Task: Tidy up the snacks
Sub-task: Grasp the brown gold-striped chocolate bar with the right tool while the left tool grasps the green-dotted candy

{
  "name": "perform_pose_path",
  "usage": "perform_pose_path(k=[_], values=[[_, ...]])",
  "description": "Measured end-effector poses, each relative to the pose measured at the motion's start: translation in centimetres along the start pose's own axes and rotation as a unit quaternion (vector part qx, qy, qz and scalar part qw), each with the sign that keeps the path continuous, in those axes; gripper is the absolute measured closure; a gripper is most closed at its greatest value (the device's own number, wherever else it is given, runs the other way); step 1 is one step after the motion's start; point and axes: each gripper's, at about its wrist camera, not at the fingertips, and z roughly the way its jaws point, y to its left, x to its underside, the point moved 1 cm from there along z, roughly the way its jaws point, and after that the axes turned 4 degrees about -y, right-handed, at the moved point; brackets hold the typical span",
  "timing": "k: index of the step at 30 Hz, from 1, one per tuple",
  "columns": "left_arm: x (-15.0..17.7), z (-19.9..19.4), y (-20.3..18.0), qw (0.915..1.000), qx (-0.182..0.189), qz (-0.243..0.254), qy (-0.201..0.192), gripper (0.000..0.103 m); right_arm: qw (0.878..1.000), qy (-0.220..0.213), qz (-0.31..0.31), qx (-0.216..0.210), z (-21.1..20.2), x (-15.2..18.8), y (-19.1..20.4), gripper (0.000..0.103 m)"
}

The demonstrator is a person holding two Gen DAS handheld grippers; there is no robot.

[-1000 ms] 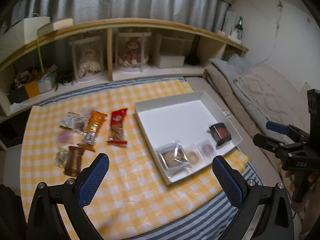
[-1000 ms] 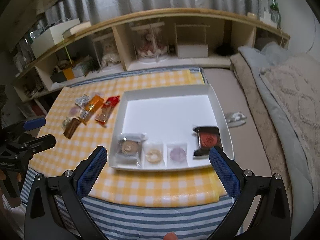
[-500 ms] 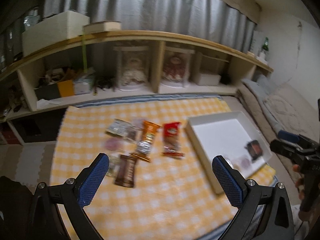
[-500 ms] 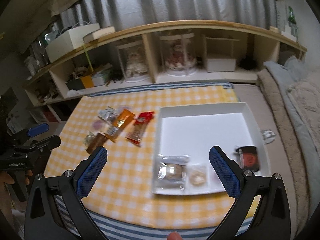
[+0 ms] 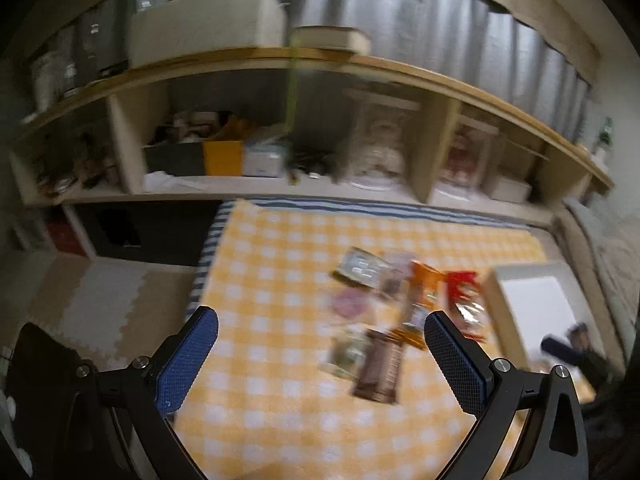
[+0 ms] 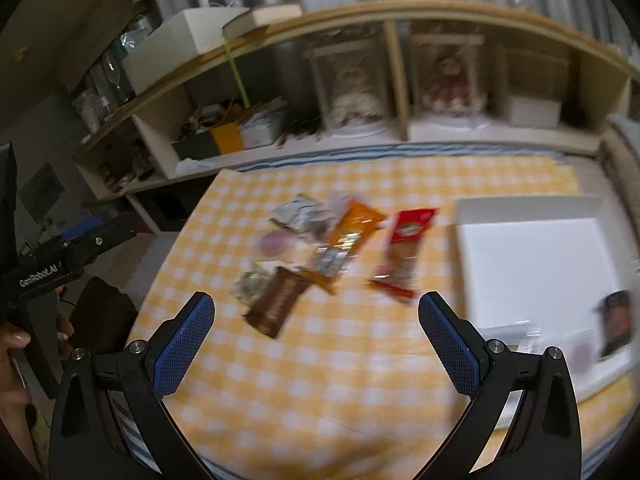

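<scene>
Right wrist view is pretty blurry: yellow-and-white checked cloth (image 6: 320,360) fills the middle, shallow white cardboard tray (image 6: 536,264) at right holding a dark packet (image 6: 618,322) at its lower edge. Loose pile of wrapped snacks (image 6: 320,252) sits centre frame, just left of the tray. Right gripper (image 6: 316,336) and left gripper (image 5: 320,354) both hang wide apart, empty.

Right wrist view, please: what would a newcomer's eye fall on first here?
Probably the yellow checked cloth filling the middle, with a loose cluster of snack packets on it: a red packet, an orange one and a brown bar. To their right sits a white tray, mostly bare. In the foreground the right tongs gape open with blue pads, holding nothing.
</scene>
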Motion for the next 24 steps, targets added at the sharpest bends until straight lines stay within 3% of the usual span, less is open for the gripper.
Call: perform_pose_path(k=[4,7,12,14,18,20,21,24], values=[[-0.3,2.1,1.3,0.9995,-0.025,-0.017,0.003,0.002,1.000,0.009,-0.003,-0.004,4.2,1.2,2.0,0.000],[-0.7,4.3,2.7,0.9983,-0.020,-0.052,0.016,0.002,0.999,0.036,0.012,-0.008,7.6,2.2,2.8,0.000],[-0.6,7.4,4.8,0.9957,-0.025,-0.081,0.038,0.003,0.996,0.072,0.053,0.020,12.4,3.3,3.0,0.002],[-0.5,8.6,5.6,0.9952,-0.014,-0.084,0.047,0.003,0.994,0.082,0.057,0.034,14.0,3.6,3.3,0.018],[-0.2,10.3,5.6,0.9958,0.010,-0.069,0.060,0.003,0.992,0.106,0.048,0.046,16.1,4.2,4.0,0.027],[0.2,11.1,5.2,0.9950,0.038,-0.064,0.067,0.013,0.992,0.108,0.027,0.054,16.6,4.6,4.5,0.030],[0.5,11.5,5.0,0.9940,0.053,-0.062,0.073,0.023,0.993,0.102,0.003,0.063,16.6,4.9,4.9,0.033],[1.2,13.3,3.7,0.9922,0.073,-0.041,0.092,0.029,0.992,0.094,-0.032,0.078,16.3,5.4,4.8,0.050]])
